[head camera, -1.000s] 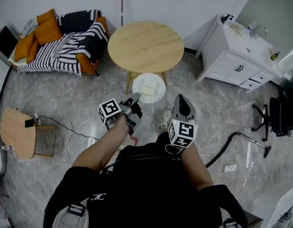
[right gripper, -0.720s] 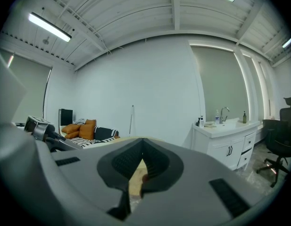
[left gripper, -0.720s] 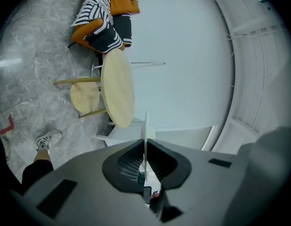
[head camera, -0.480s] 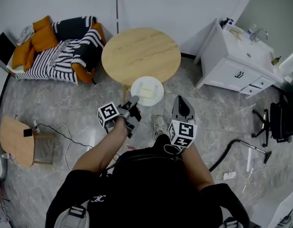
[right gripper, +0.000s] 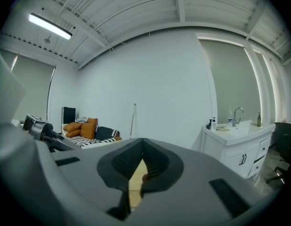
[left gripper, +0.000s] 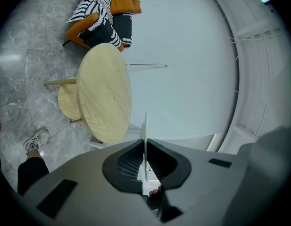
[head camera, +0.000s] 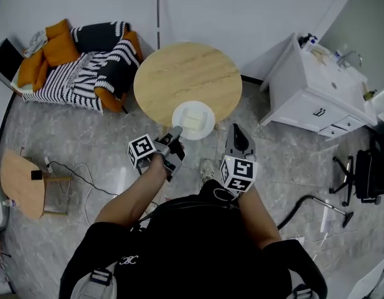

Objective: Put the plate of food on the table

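We hold the plate (head camera: pixel 208 114) by its near rim in our left gripper (head camera: pixel 176 132), jaws clamped on its thin edge. The plate carries a pale slab of food (head camera: pixel 193 118) and lies over the near edge of the round wooden table (head camera: pixel 179 73); we cannot tell if it touches. Our right gripper (head camera: pixel 236 131) hangs just beside it, jaws together, empty.

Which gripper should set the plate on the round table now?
Left. The left gripper is shut on the white plate of food, over the near edge of the round wooden table; the right gripper is shut, empty.
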Action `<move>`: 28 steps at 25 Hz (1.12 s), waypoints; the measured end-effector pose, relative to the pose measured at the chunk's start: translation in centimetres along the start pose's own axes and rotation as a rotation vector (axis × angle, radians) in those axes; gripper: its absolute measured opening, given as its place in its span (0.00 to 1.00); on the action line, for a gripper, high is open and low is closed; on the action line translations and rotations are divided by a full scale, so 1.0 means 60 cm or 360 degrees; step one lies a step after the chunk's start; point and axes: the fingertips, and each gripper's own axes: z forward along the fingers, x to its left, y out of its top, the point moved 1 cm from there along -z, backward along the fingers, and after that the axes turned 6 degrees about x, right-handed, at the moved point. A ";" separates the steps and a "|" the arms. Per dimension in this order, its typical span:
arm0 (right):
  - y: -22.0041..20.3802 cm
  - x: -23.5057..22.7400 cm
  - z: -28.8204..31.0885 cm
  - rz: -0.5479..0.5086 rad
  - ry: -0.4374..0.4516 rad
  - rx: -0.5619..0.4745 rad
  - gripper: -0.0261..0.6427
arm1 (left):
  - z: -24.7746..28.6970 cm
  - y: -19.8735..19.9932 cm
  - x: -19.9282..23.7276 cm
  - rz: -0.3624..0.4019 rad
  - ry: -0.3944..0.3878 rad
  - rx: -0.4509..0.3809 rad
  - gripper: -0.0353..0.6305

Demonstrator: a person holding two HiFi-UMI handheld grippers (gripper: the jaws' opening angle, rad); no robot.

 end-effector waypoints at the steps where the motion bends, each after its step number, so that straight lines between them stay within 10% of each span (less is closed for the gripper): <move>1: 0.004 -0.003 0.013 0.0000 0.0010 0.0006 0.05 | 0.008 0.006 -0.003 -0.0006 -0.0001 -0.0007 0.09; 28: 0.075 -0.100 0.313 -0.0032 0.0353 0.0107 0.05 | 0.234 0.149 -0.018 -0.0069 0.0075 -0.0196 0.09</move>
